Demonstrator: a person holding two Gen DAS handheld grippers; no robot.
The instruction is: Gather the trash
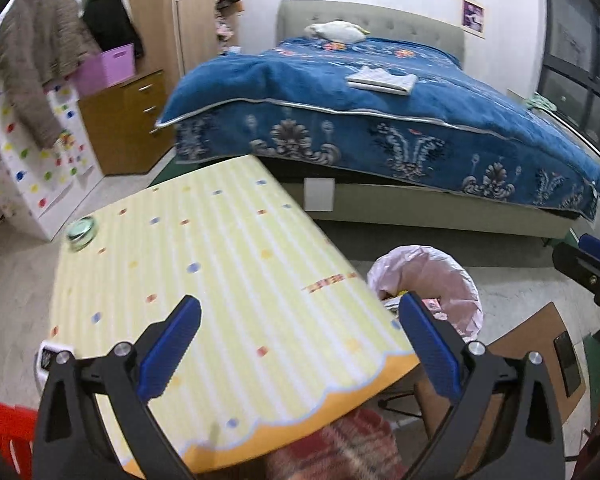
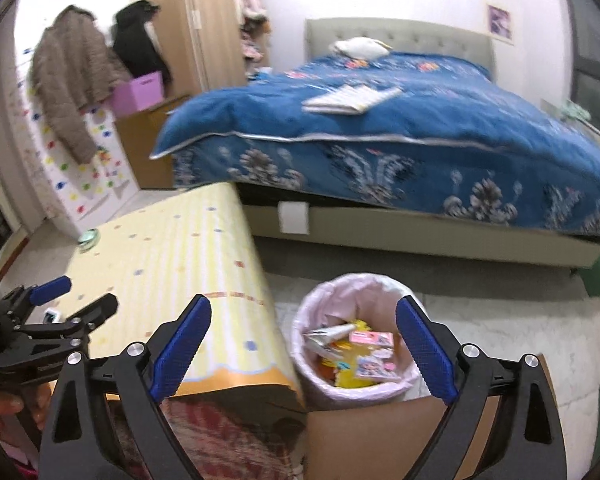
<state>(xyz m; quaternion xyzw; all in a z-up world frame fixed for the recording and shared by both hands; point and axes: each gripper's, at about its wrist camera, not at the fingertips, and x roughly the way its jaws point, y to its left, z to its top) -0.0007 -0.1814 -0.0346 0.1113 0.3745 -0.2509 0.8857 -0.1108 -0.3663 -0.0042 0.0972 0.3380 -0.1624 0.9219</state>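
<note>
Both wrist views angled down, sharing table, bin, bed.

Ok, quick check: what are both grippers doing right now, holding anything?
Left gripper: open, nothing between its fingers, over the table.
Right gripper: open, empty, above the trash bin.

Pink-lined bin, seemingly trash-filled

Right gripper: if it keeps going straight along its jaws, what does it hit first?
Probably the lined trash bin: the open, empty right gripper frames its mouth and the wrappers inside. Depth is unclear.
</note>
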